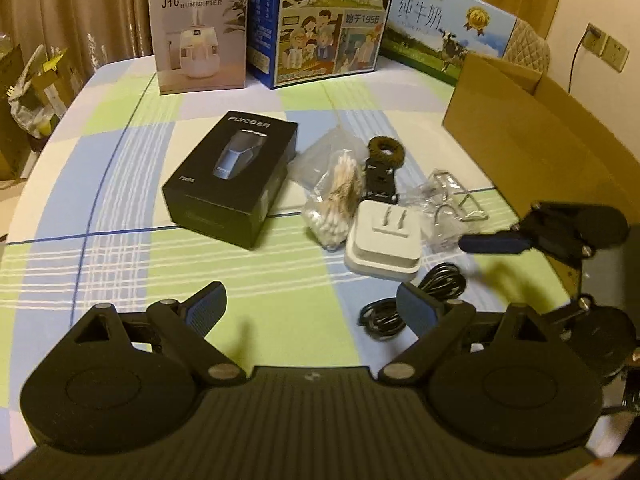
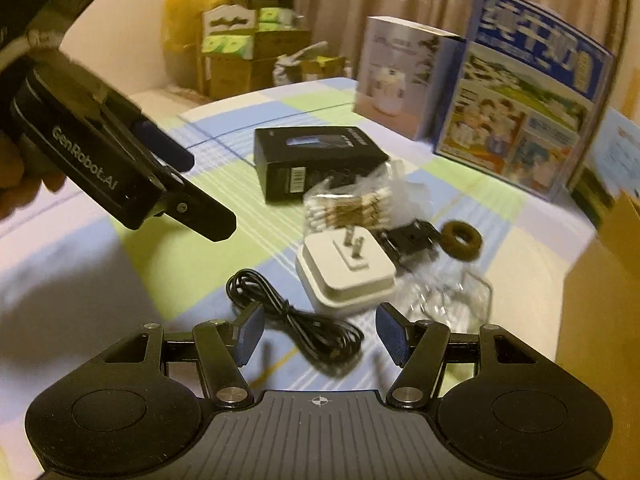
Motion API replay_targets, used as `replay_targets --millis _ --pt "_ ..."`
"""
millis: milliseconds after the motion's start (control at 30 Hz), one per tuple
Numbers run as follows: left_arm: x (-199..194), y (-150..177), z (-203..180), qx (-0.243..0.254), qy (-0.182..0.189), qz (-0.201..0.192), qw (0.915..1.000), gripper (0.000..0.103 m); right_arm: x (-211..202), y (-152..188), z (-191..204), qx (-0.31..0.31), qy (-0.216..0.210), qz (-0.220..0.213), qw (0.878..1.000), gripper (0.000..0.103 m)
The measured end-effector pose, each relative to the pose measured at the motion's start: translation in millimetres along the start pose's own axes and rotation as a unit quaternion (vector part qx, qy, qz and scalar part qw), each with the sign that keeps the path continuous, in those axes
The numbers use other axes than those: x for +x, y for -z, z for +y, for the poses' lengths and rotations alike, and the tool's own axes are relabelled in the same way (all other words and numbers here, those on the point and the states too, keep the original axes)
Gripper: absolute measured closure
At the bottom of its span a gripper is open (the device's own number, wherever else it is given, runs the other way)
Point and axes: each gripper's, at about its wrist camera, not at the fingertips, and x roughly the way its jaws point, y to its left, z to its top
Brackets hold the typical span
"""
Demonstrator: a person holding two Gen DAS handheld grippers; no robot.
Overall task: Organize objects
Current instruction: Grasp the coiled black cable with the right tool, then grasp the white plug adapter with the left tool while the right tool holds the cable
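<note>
On the chequered tablecloth (image 1: 120, 208) lie a black shaver box (image 1: 232, 178) (image 2: 316, 160), a bag of cotton swabs (image 1: 332, 196) (image 2: 344, 204), a white plug adapter (image 1: 384, 240) (image 2: 346, 276), a coiled black cable (image 1: 408, 304) (image 2: 304, 328), a clear bag of clips (image 1: 444, 208) (image 2: 452, 296), a brown ring (image 1: 386, 149) (image 2: 460, 240) and a small black part (image 1: 380, 182). My left gripper (image 1: 312, 306) (image 2: 206, 196) hangs open near the table's front, left of the cable. My right gripper (image 2: 322, 332) is open just above the cable; one of its fingers (image 1: 496, 242) shows at the right in the left wrist view.
An open cardboard box (image 1: 532, 132) (image 2: 600, 280) stands at the table's right. A humidifier box (image 1: 200, 32), a blue milk carton (image 1: 328, 24) and a pale milk box (image 1: 448, 28) line the back edge. Stacked boxes and bags (image 2: 232, 52) sit on the floor beyond.
</note>
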Motion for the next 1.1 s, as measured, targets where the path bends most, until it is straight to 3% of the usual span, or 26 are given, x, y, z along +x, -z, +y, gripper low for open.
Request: replay_targets --millis 167,267,400,600,800,900,1100 --pt "5.9 -1.7 6.0 -0.003 -0.005 0.007 1.0000 0.013 18.2 -3.2 7.7 -0.049 -0.015 0.009 0.999 0.046" --pt "8.7 -2.8 6.1 -0.003 -0.003 0.010 0.9999 0.013 24.1 1.9 12.7 -0.067 -0.021 0.020 0.997 0.061" --pt "9.4 -2.8 6.0 -0.005 0.001 0.011 0.9999 0.013 18.8 2.6 12.4 -0.042 -0.024 0.043 0.998 0.087" --pt "12.7 -0.9 8.9 -0.012 0.000 0.019 0.9997 0.013 3.3 7.4 16.7 0.018 -0.043 0.069 0.997 0.087" --pt "12.9 -1.1 10.3 -0.014 0.000 0.016 0.9998 0.013 8.6 6.9 22.7 0.020 -0.044 0.050 0.998 0.086" --pt "14.5 -2.6 7.8 -0.012 0.004 0.015 0.9998 0.013 9.9 5.8 17.9 0.056 -0.044 0.055 0.996 0.091" --pt "19.7 -8.0 -9.2 0.007 0.031 0.009 0.9995 0.018 -13.3 17.2 -7.2 0.159 0.011 0.080 0.984 0.092"
